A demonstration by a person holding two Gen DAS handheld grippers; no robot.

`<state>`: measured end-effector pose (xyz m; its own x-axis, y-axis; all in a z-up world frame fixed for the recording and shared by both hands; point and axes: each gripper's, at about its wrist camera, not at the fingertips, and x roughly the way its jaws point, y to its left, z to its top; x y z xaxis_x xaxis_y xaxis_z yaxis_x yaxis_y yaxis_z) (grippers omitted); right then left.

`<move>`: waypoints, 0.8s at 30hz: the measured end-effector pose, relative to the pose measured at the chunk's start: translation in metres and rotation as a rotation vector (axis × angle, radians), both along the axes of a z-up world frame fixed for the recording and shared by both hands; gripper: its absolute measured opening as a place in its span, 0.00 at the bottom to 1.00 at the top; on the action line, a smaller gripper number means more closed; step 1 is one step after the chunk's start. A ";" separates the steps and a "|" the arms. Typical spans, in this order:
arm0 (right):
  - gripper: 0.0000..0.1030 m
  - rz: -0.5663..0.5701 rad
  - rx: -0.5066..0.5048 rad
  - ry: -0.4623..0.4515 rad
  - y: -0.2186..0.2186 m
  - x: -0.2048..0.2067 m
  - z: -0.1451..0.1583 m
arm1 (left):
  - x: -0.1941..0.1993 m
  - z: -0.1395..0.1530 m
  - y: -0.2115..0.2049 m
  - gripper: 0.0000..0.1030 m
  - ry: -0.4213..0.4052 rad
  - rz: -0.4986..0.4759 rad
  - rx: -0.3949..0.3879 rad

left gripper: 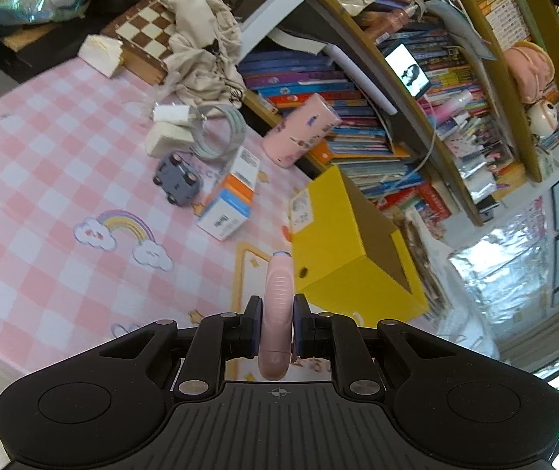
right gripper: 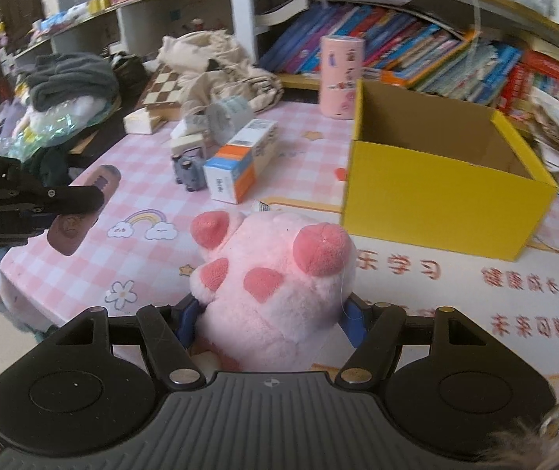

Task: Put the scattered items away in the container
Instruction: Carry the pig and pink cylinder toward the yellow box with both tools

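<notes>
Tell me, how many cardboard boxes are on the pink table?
2: a big open yellow box near the books, and a small orange and white box lying beside the gray toy. Others may be hidden.

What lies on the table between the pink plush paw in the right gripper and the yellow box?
In the right wrist view, only bare printed tablecloth separates the pink plush paw from the yellow box. A small white tube tip peeks out just behind the paw.
</notes>
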<state>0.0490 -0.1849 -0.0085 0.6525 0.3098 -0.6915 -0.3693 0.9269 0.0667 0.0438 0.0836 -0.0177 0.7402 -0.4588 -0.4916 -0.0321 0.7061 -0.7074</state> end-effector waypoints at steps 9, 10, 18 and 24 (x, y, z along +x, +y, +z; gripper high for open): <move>0.65 -0.117 0.018 0.032 -0.023 -0.013 -0.006 | -0.002 -0.005 -0.014 0.14 0.014 -0.056 -0.092; 0.65 -0.128 0.019 0.033 -0.025 -0.015 -0.006 | -0.003 -0.005 -0.016 0.14 0.014 -0.062 -0.092; 0.65 -0.185 0.015 0.025 -0.041 -0.026 -0.007 | 0.002 -0.004 -0.032 0.14 0.019 -0.115 -0.101; 0.65 -0.223 0.016 0.008 -0.054 -0.032 -0.004 | 0.005 -0.002 -0.047 0.14 0.019 -0.157 -0.102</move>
